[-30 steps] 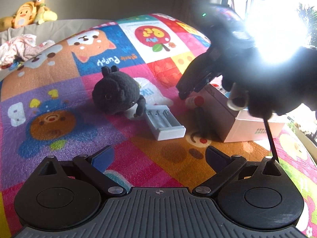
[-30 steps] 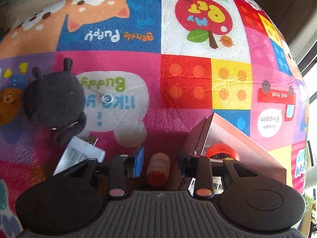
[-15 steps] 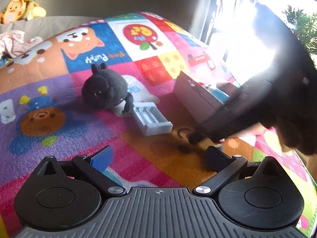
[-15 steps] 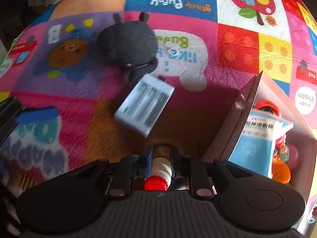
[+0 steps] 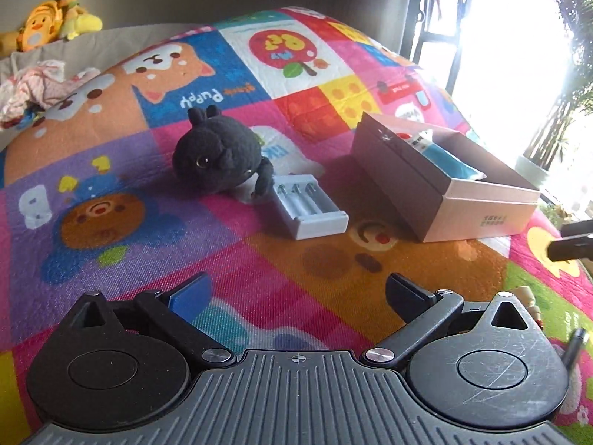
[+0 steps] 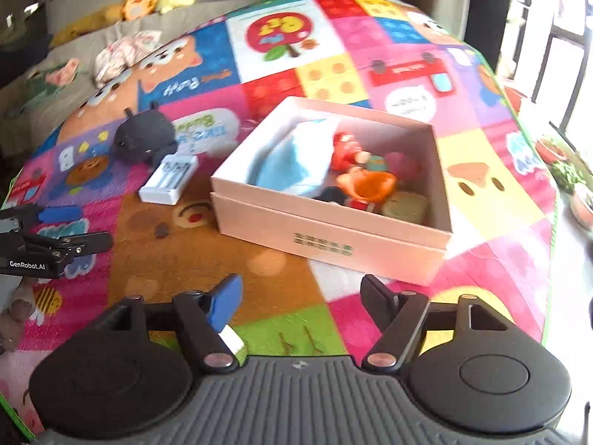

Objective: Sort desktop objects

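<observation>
Box [image 6: 333, 248] ahead; right gripper [image 6: 300, 293] jaws opening, empty between.

Left gripper [image 5: 296, 289] tilted downward over the play mat [image 5: 333, 259], jaws spread wide w/ nothing between them; blue pad on its left finger, black finger on the right. Right gripper [image 6: 300, 296] also angled down, near the mat's front edge, jaws opening, gap empty. Left gripper's fingers [image 6: 59, 215] visible at left edge of right wrist view.

Box [image 6: 333, 237] contents blurred; right gripper [image 5: 572, 241] cut off
</observation>
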Tool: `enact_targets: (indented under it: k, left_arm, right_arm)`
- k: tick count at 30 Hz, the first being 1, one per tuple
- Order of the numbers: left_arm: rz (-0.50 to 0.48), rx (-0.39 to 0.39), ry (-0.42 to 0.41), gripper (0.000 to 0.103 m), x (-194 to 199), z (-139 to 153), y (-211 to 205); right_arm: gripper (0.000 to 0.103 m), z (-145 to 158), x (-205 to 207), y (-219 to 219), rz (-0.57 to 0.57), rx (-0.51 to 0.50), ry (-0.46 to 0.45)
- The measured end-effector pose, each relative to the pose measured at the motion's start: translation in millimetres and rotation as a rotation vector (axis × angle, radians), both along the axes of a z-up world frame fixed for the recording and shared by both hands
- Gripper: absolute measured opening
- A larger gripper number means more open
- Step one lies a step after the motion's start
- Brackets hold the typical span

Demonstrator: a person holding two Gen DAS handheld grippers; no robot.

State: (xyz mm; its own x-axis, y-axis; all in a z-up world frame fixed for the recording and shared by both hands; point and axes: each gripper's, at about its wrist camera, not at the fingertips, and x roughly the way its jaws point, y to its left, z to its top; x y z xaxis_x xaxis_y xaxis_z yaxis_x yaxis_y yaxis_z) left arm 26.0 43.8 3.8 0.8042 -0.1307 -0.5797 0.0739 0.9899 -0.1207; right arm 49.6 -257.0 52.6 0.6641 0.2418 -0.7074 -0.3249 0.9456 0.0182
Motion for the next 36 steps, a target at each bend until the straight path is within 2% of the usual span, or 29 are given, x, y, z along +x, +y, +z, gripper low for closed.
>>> enact_targets:
  k: [1,3,7,9,11,12,14,17,20,22,24,28,30,33,36]
  left_arm:
    - [0.009,0.019,0.004,0.102,-1,1,-3]
    - [-0.008,0.041,0.02,0.102,-6,3,-10]
    - [-0.065,0.069,0.017,0.102,-24,11,-30]
    - [-0.086,0.051,0.01,0.102,-32,15,-41]
    - [-0.118,0.001,0.021,0.102,-37,16,-50]
    - [-0.132,-0.016,0.027,0.102,-39,16,-55]
    - [-0.154,-0.017,0.029,0.102,-42,16,-66]
    - [-0.16,0.007,0.013,0.102,-47,19,-73]
    - [-0.121,-0.006,-0.006,0.102,-51,25,-67]
    - [-0.091,-0.017,-0.011,0.102,-52,28,-60]
    - [-0.073,-0.016,-0.011,0.102,-53,29,-54]
    - [-0.05,-0.012,0.001,0.102,-54,27,-47]
    - [-0.039,-0.009,0.009,0.103,-54,25,-46]
    - [-0.038,-0.007,0.012,0.103,-55,23,-45]
    - [-0.015,0.007,0.006,0.103,-56,24,-41]
  right_arm:
    - [0.081,-5,-7,-10,-0.018,0.023,0.008]
    - [0.082,-16,-24,-27,-0.01,0.08,0.034]
    - [0.086,-29,-66,-41,0.097,0.159,0.064]
    - [0.087,-35,-87,-42,0.137,0.196,0.085]
    - [0.09,-44,-102,-40,0.157,0.235,0.097]
    - [0.092,-48,-109,-40,0.133,0.261,0.059]
    - [0.103,-52,-109,-38,0.077,0.34,0.035]
    - [0.103,-53,-93,-33,-0.008,0.436,0.013]
    - [0.103,-47,-78,-36,-0.174,0.517,-0.129]
    - [0.103,-37,-69,-40,-0.235,0.552,-0.179]
    - [0.103,-28,-60,-41,-0.204,0.52,-0.184]
    - [0.103,-20,-70,-31,-0.071,0.26,-0.24]
    - [0.103,-20,-82,-28,0.033,0.167,-0.205]
    - [0.103,-23,-102,-16,0.188,0.118,-0.133]
    - [0.103,-28,-113,7,0.327,0.117,-0.092]
